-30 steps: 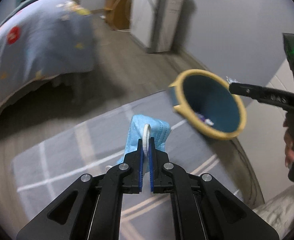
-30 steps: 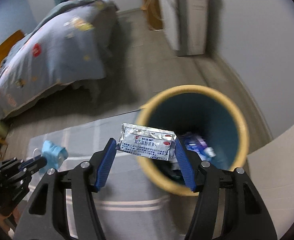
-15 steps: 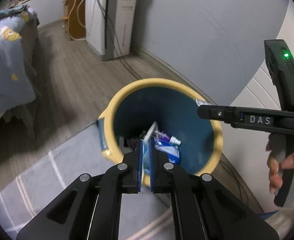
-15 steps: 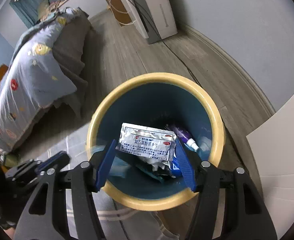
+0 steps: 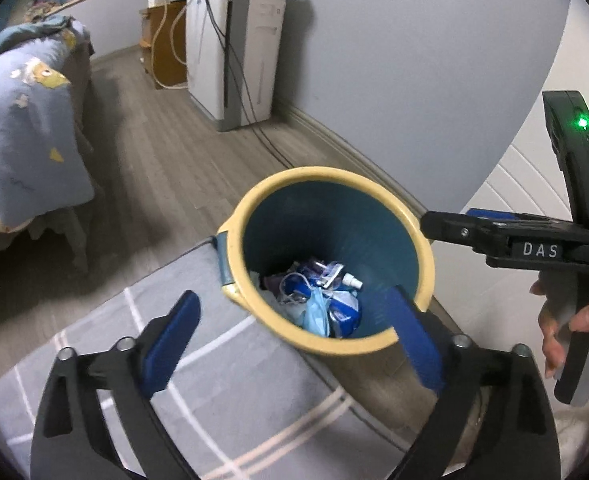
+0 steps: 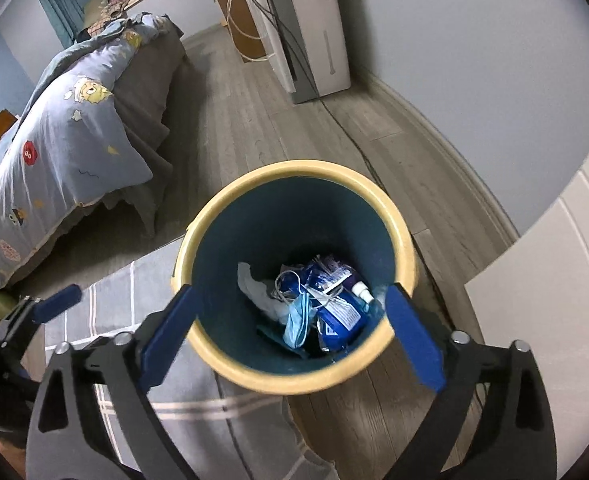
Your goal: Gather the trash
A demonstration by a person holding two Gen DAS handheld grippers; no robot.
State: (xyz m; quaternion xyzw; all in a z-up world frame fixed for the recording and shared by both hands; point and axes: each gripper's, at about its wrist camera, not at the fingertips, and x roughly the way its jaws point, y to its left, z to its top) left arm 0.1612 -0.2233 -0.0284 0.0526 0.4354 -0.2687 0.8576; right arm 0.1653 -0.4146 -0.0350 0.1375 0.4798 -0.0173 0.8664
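Bed (image 6: 66, 128) at far left, blue patterned quilt hanging off its edge over the wood floor (image 6: 254, 120). Grey rug (image 5: 214, 380) with pale grid lines in the foreground, left of centre.

Left tool (image 5: 290, 332): jaws have just been opening, now spread wide, nothing between the blue pads. It hangs over the near rim of the bin.

Bin (image 6: 294, 378), yellow rim, teal inside, stands upright partly on the rug edge. Inside at the bottom: light-blue face mask (image 6: 298, 320) with its ear loop, crumpled white tissue (image 6: 254, 288), blue packets, a small white-capped bottle (image 6: 360, 290).

Right tool (image 6: 290, 330): jaws likewise just opened, wide apart and empty, directly above the bin mouth. In the left wrist view, a hand (image 5: 574, 328) grips its handle at the right edge.

White appliance (image 6: 306, 28) with trailing cables stands against the far wall.
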